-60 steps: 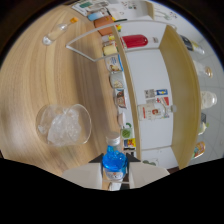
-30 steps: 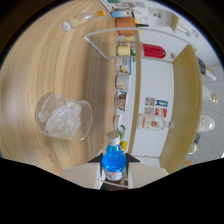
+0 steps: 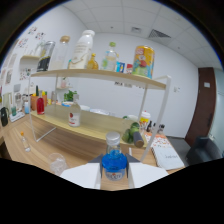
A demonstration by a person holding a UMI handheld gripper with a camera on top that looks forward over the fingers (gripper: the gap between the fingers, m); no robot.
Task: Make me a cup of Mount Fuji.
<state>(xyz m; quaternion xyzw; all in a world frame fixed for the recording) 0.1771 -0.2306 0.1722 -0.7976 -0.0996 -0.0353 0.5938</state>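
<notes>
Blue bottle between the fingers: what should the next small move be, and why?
Probably carry the blue bottle down toward the clear glass standing on the wooden table just beside the gripper. The bottle appears clamped between both fingers and upright, with the shelf rack well beyond it, so approaching the glass seems the sensible step before any pouring.

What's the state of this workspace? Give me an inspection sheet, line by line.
Surface: wooden table, bare wood showing beside the shelf legs.
Job's things: blue-liquid bottle upright between the fingers; clear glass on the table beside it.
Clutter: two-tier shelf crowded with bottles and cans; booklet on the table.
Gripper: gripper has white fingers closed against the bottle's sides.
Cables: nothing seen.
Surroundings: white walls, dark door, dark chair.
</notes>
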